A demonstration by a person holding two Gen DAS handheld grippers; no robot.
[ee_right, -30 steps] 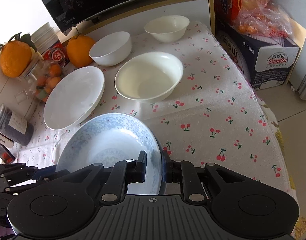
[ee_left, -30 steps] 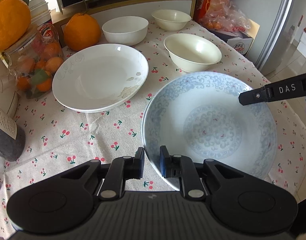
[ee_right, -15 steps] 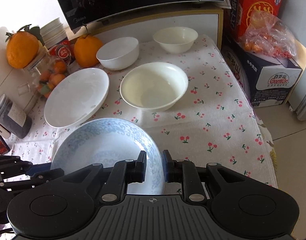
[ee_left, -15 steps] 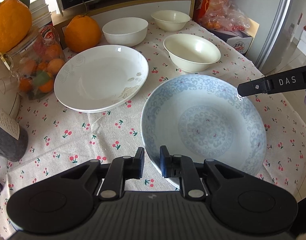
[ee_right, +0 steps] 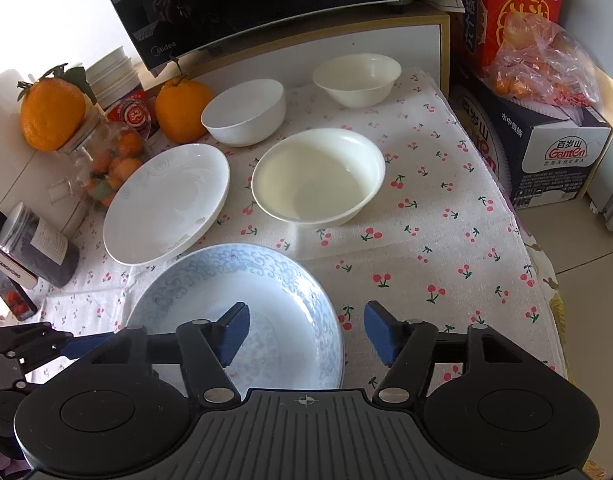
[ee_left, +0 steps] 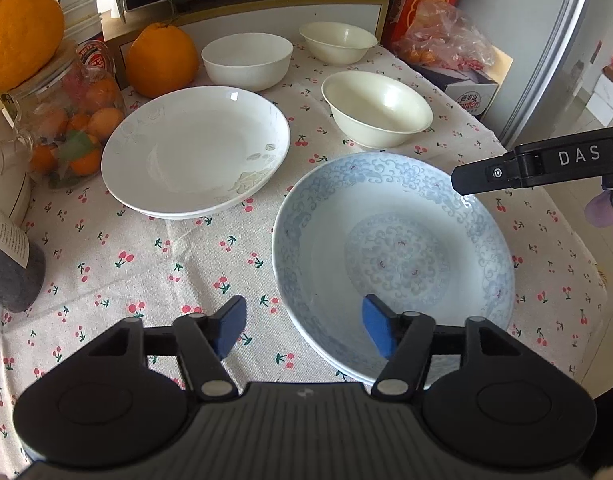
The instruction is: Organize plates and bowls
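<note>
A blue-patterned plate (ee_left: 390,252) (ee_right: 274,312) lies flat on the cherry-print tablecloth at the near side. My left gripper (ee_left: 304,330) is open, its jaws astride the plate's near-left rim. My right gripper (ee_right: 306,330) is open, astride the plate's right rim; its finger also shows in the left wrist view (ee_left: 526,166). A white plate (ee_left: 194,152) (ee_right: 166,204) lies to the left. A large cream bowl (ee_left: 376,108) (ee_right: 318,176), a white bowl (ee_left: 246,60) (ee_right: 244,112) and a small cream bowl (ee_left: 338,42) (ee_right: 356,78) stand behind.
A large orange (ee_left: 160,60), a jar of small oranges (ee_left: 66,120) with an orange on top and a dark jar (ee_right: 38,244) line the left. A microwave (ee_right: 266,0) stands at the back. Boxes and bagged fruit (ee_right: 538,64) sit right, past the table edge (ee_right: 546,280).
Both grippers have let go of the blue plate and opened wide. The plate now rests flat on the cloth, and both grippers have drawn back slightly.
</note>
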